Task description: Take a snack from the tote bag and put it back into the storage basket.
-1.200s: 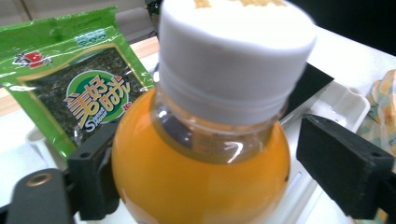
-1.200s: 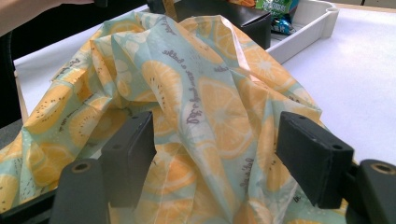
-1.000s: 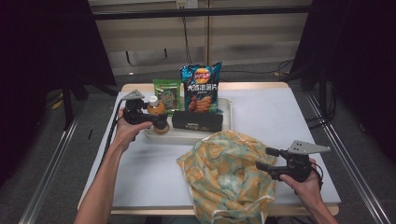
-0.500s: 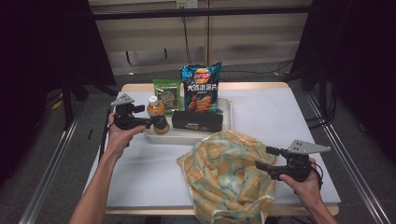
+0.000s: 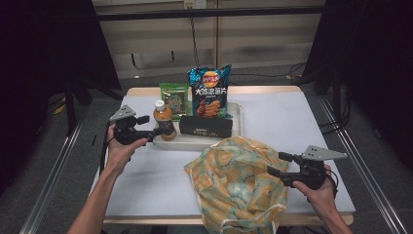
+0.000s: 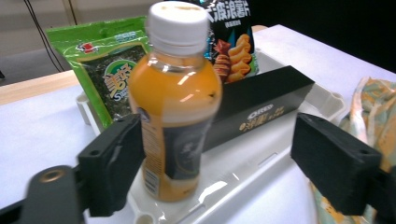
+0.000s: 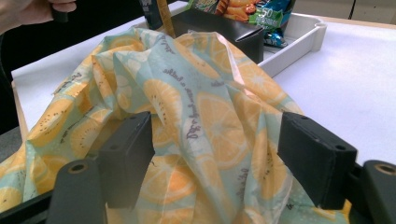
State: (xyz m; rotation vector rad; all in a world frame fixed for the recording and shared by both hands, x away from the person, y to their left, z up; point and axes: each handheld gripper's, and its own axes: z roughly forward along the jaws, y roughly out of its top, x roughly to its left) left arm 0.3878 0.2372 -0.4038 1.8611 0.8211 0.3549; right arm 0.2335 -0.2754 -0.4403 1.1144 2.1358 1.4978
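Fingers of the left gripper (image 6: pixel 215 168) stand wide on either side of the orange drink bottle (image 6: pixel 175 107); one finger lies against the bottle's label side, the other is well apart from it, and they have just been closing a little with the bottle between them, not yet clamped. That bottle stands upright at the near left corner of the white tray (image 5: pixel 237 117), with a green seaweed packet (image 5: pixel 174 99) behind it, a blue chip bag (image 5: pixel 210 91) upright beside that, and a black biscuit box (image 5: pixel 205 126) lying just right of the bottle, close to the far finger's path. Fingers of the right gripper (image 7: pixel 217 161) are also open, spread around a fold of the orange-print cloth bag (image 5: pixel 237 183), which bulges between them without being pinched. This bag lies heaped on the counter (image 5: pixel 287 117) just in front of the tray, reaching the near edge. Bare counter lies left of the tray and along the right side.
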